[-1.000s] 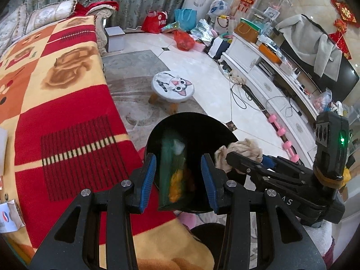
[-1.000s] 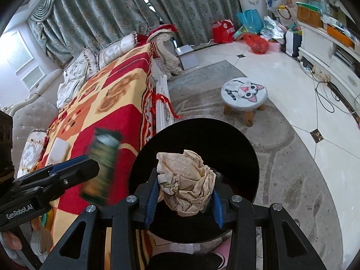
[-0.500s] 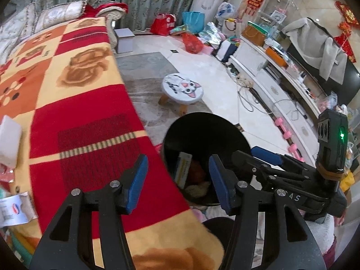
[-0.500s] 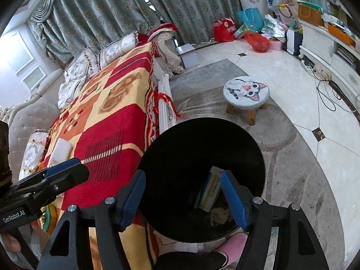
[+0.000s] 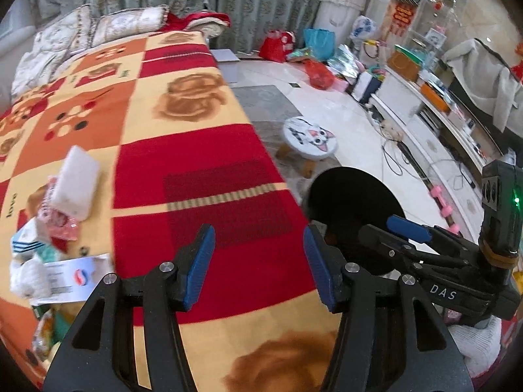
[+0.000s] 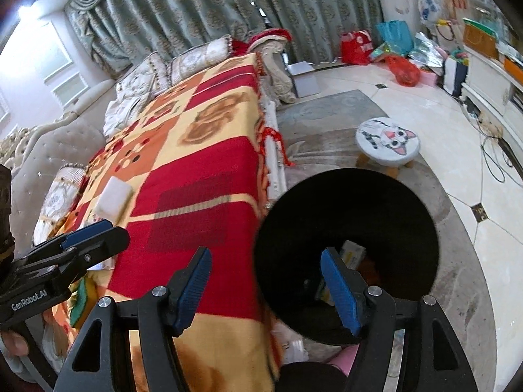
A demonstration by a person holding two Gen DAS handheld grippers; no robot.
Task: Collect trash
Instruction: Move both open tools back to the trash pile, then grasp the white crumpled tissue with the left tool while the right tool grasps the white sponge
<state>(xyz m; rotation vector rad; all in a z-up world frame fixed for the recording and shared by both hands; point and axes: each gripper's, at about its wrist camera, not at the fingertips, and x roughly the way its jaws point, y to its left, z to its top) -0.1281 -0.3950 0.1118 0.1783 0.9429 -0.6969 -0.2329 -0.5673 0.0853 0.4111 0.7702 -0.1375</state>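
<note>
**Both grippers empty, bin loaded, next pile waiting**

A second before, the left gripper (image 5: 258, 263) had pinched a green packet and the right gripper (image 6: 266, 289) a crumpled brown paper, both over the black bin (image 6: 346, 215). At this moment both sets of jaws stood apart with nothing between them, and the bin's dark interior held at least a pale carton (image 6: 351, 254) with more scraps beside it (too dim to name). Both grippers had also swung away from the bin mouth toward the red and yellow blanket (image 5: 202, 176) on the sofa.

That meant one round of collecting looked finished: two pieces dropped, none spilled onto the floor that could be seen.

The remaining trash lay at the left of the blanket: a white foam-like block (image 5: 76, 181), crushed wrappers (image 5: 57, 225) just below it, and a printed paper slip (image 5: 76, 277) nearer the edge. The left gripper sat closest to that heap, so it seemed the likely one to reach first.
</note>
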